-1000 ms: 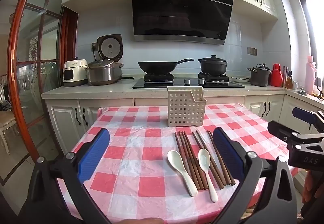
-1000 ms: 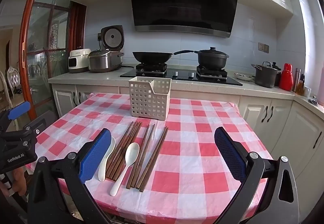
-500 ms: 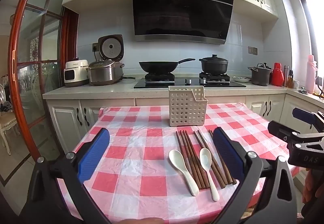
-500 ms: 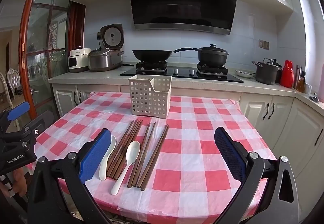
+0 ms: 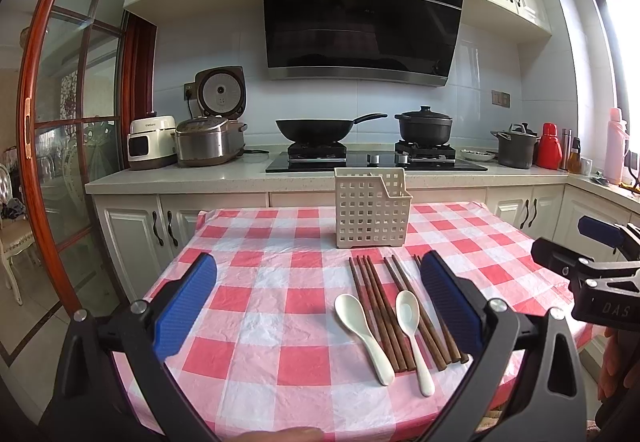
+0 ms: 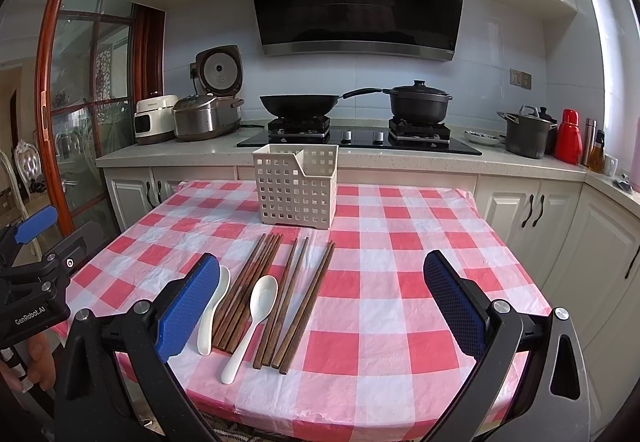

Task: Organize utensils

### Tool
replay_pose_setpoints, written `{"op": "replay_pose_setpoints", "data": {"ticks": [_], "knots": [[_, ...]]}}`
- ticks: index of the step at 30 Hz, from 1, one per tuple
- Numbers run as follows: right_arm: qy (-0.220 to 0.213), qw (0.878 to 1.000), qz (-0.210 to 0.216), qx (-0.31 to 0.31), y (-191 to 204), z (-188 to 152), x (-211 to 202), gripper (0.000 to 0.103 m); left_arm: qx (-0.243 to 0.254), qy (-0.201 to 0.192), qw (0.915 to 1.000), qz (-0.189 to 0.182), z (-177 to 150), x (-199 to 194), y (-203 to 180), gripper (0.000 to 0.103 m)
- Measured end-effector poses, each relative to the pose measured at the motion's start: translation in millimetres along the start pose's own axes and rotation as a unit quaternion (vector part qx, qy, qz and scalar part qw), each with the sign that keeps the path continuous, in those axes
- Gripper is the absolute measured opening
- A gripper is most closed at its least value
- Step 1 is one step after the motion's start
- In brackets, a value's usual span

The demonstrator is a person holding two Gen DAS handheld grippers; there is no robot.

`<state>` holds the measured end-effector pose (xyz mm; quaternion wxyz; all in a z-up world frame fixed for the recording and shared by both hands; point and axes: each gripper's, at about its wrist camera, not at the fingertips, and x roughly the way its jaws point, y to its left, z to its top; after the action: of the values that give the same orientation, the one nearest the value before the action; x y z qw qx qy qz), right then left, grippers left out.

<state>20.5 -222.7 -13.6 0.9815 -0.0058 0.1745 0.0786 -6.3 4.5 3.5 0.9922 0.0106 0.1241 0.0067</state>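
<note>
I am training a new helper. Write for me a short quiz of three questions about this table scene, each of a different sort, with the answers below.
1. True or false: the basket already holds a spoon.
2. How many white spoons lie on the table?
3. Multiple choice: the chopsticks lie (A) inside the basket, (B) on the cloth in front of the basket, (C) on the stove.

Key:
1. False; no spoon shows in it, and both sets of tongs, left and right, are open and hold nothing.
2. Two: one left of the other, seen from the left wrist.
3. B

Left gripper (image 5: 318, 304) and right gripper (image 6: 322, 302), jaws wide apart.
</note>
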Motion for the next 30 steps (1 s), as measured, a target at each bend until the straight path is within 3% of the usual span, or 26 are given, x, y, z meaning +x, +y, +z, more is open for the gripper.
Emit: {"op": "replay_pose_setpoints", "data": {"ticks": [30], "knots": [[0.014, 1.0, 0.009, 0.016, -5.4, 3.2, 1.5, 0.096, -0.006, 0.007, 1.0, 0.001, -3.7, 4.4, 0.4, 0.098]]}}
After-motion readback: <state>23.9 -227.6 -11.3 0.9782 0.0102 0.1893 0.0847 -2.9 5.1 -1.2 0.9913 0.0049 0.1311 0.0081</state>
